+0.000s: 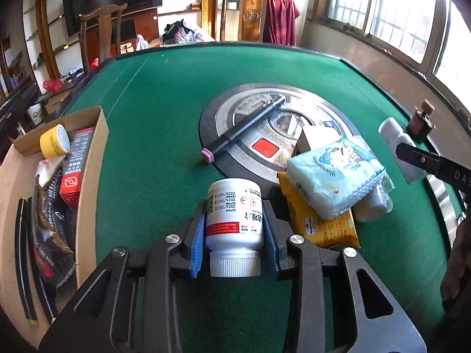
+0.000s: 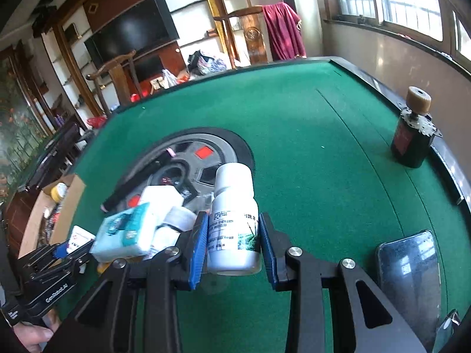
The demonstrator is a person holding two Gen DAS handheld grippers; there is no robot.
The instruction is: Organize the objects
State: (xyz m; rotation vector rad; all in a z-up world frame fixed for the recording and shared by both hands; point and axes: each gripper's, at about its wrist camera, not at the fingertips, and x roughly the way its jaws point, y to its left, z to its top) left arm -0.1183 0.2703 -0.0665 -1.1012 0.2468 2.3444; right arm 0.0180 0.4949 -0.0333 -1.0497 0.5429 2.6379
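Each gripper clenches a white plastic bottle: the left gripper [image 1: 234, 232] a red-banded one [image 1: 234, 211], the right gripper [image 2: 234, 247] a slimmer one [image 2: 234, 220], and the smooth walls could slip before reaching the cardboard box [image 1: 94, 158] left of them.

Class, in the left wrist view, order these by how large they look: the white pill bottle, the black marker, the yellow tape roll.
1. White pill bottle, though closest to the camera.
2. Black marker.
3. Yellow tape roll.
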